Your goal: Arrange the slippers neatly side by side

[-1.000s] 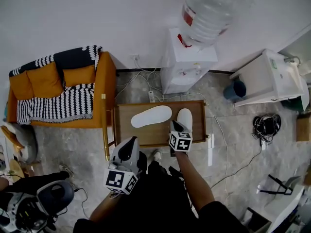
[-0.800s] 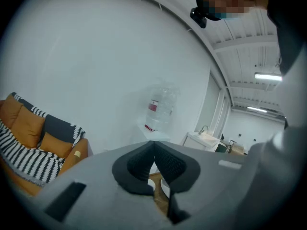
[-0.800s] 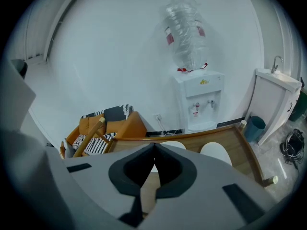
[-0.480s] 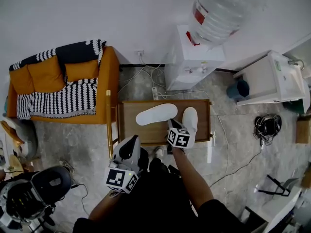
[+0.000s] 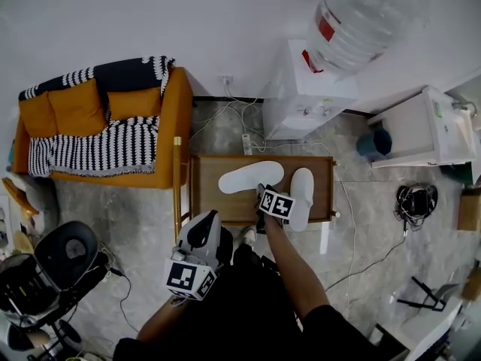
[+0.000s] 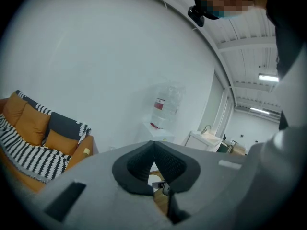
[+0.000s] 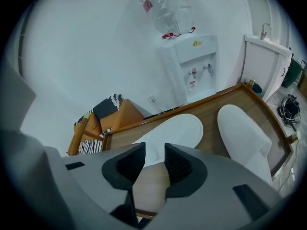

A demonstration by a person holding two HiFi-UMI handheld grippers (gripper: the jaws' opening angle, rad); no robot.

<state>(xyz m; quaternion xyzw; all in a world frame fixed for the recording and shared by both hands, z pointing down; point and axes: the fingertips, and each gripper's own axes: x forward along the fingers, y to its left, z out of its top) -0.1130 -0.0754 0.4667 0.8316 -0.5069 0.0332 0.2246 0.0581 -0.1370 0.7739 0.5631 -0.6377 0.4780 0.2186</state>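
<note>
It looked like a lived-in lounge corner, a home or a staff room. An orange sofa (image 5: 113, 119) with a striped throw (image 5: 90, 150) stood at far left and a water dispenser (image 5: 310, 96) at far right. A low wooden table (image 5: 206, 201) with white slippers (image 5: 250, 177) stood nearer. A tangle of cables (image 5: 415, 200) lay on the stone-tiled floor (image 5: 120, 209) beside a white sink unit (image 5: 421, 130) at right.

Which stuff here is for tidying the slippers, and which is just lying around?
For the job:
- slanted white slipper
- straight white slipper
- wooden table they lie on

Just lying about:
- orange sofa
- striped blanket
- water dispenser
- black cable bundle
- blue bucket
</note>
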